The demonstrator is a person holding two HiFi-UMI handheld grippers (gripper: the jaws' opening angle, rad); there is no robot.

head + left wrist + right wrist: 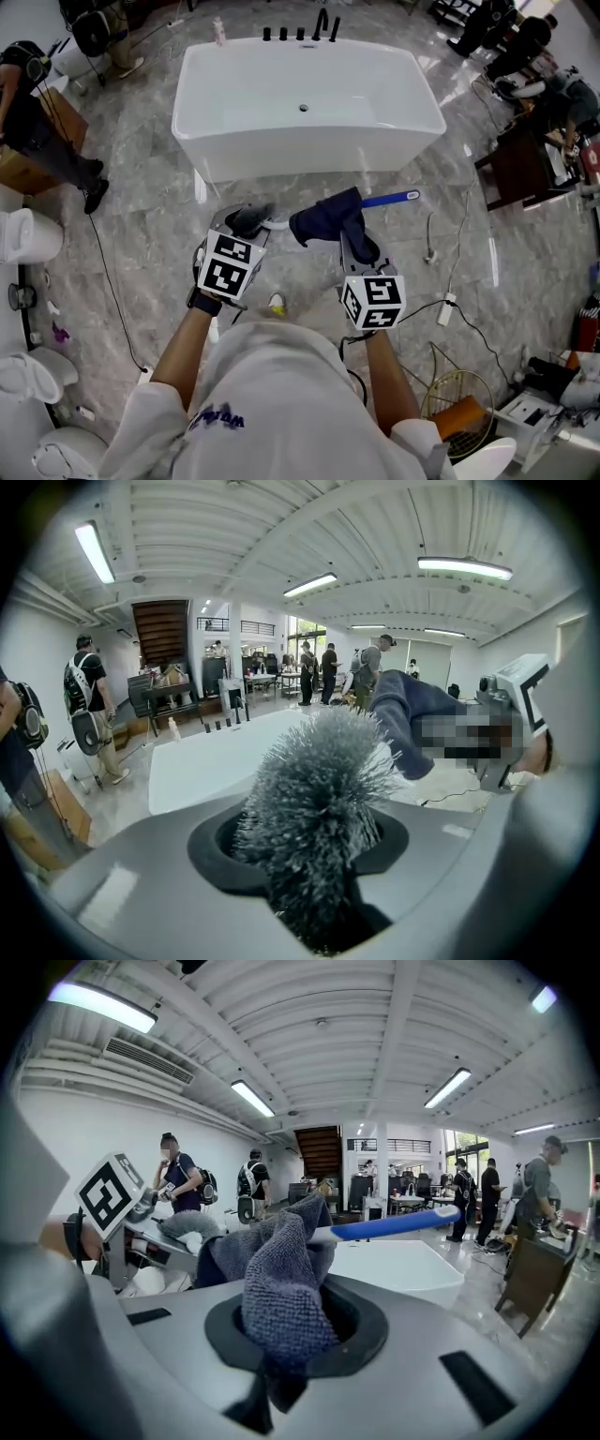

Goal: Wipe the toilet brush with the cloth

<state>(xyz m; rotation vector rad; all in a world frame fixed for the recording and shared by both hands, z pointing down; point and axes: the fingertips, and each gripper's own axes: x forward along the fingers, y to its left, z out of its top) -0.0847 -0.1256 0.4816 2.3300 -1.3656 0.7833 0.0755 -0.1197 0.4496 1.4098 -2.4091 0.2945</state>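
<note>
Bristles [319, 780] in left gripper [314, 883]; right gripper view shows cloth [281, 1288] clamped.

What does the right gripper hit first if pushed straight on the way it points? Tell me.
The toilet brush, at its handle: the right gripper, jaws shut on the cloth, points at it, and the cloth seems draped over it. The bathtub lies behind, though depth is unclear.

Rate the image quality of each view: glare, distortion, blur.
Head view: even light, sharp; pale glare streaks on the marble floor, bathtub nearly blown white. Left gripper view: strong fisheye bend, dark corners; toilet brush bristles crisp, a mosaic patch at right. Right gripper view: same fisheye and vignette; ceiling lights bloom, cloth weave sharp, background people soft.
</note>
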